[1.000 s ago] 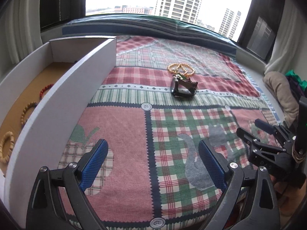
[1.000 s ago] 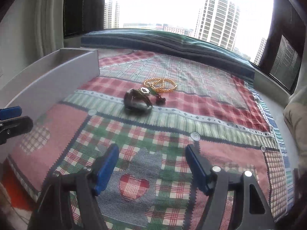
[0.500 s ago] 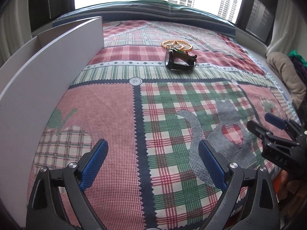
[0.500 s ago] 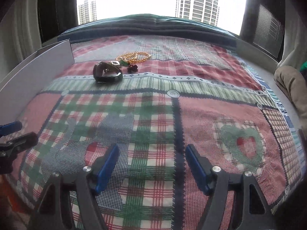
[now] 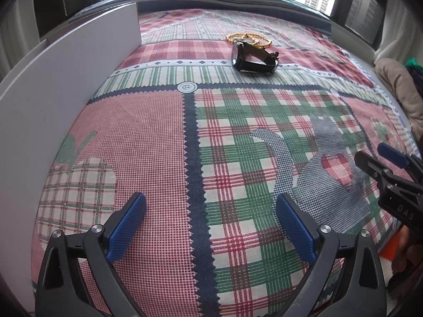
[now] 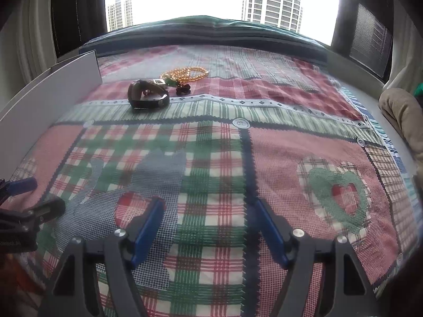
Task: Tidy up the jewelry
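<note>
Black watch (image 5: 253, 55) far ahead of both open tongs (image 5: 210, 219), untouched.

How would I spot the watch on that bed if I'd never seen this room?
Start at the white box wall along the left of the patchwork quilt, then look right across the quilt's far part. There a small heap of jewelry lies; the black watch is its nearest piece, a dark strap loop, in front of the golden bead bracelets.
</note>
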### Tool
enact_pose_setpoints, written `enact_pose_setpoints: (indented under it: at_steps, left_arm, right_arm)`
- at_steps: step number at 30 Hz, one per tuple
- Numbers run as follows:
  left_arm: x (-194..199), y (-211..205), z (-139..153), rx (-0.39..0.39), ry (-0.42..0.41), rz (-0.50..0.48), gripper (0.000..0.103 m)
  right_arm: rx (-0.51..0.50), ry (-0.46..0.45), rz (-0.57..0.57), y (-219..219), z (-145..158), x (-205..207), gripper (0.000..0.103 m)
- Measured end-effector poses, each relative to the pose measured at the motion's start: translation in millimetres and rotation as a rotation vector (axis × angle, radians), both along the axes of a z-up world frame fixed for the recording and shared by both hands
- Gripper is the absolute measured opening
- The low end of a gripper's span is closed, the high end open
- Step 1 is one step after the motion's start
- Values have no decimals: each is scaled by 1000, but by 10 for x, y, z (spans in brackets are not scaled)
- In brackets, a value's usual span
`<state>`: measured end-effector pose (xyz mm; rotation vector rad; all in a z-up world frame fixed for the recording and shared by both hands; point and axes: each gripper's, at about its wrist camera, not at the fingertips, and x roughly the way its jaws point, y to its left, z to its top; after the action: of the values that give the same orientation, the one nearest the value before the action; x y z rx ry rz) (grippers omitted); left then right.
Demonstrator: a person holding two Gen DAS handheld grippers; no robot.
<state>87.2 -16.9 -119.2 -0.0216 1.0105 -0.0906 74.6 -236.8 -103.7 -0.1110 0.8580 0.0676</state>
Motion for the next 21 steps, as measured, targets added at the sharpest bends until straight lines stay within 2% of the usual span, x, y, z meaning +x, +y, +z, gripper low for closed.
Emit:
enact_pose_setpoints:
  at_steps: [12,21]
  left_arm:
    - [41,-38,-20,29,10,6,100]
    - [24,6,31,1,9,17,100]
  right_arm:
    - [9,1,-5,-35,-18,7,73]
    - [21,0,-10,-62,-10,6,73]
